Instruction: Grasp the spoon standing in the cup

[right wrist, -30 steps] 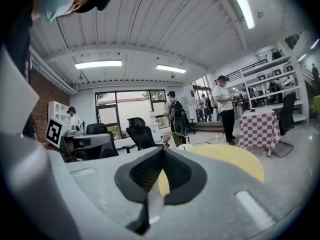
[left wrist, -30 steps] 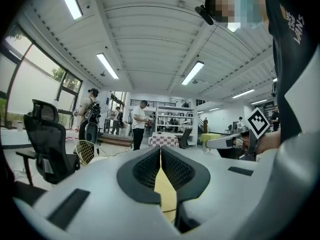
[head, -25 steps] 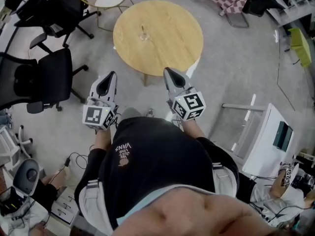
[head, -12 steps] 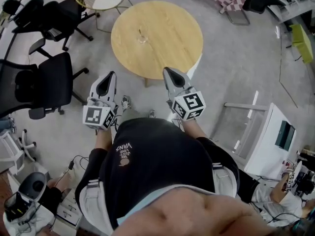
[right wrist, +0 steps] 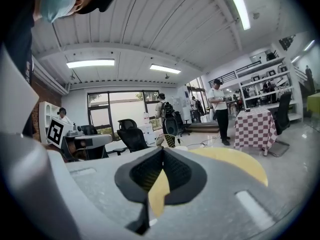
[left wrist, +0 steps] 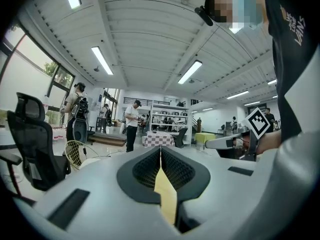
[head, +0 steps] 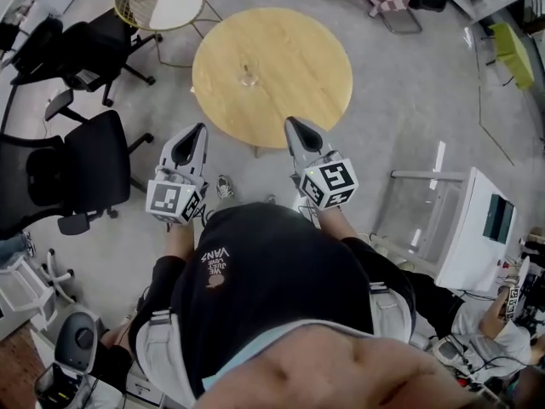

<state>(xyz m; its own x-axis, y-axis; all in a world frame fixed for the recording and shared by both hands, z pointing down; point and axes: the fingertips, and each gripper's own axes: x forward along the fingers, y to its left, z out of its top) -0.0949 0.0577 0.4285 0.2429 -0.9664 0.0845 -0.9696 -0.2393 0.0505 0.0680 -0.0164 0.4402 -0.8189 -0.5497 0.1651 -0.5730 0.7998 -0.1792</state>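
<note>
1. The left gripper [left wrist: 160,151] has its jaws pressed together at the tips. Nothing is caught between them; only a sliver of the yellow table [left wrist: 165,196] shows through the gap lower down.
2. The right gripper [right wrist: 162,152] is likewise clenched and empty, with the same table top [right wrist: 235,164] spreading out beyond its jaws.
3. In the head view both grippers are held level in front of the person's body. The left gripper [head: 197,133] and right gripper [head: 293,125] point towards the near edge of the round wooden table [head: 298,49], their tips just short of it or over its rim.
4. The cup [head: 248,78], a small clear one, stands on the table left of its middle, well apart from both grippers.
5. The spoon [head: 248,66] stands in the cup with its long axis roughly upright and its handle end upward. It is too small to tell any lean.
6. Black office chairs [head: 89,156] stand on the floor to the left, and a white cabinet [head: 477,237] to the right.
</note>
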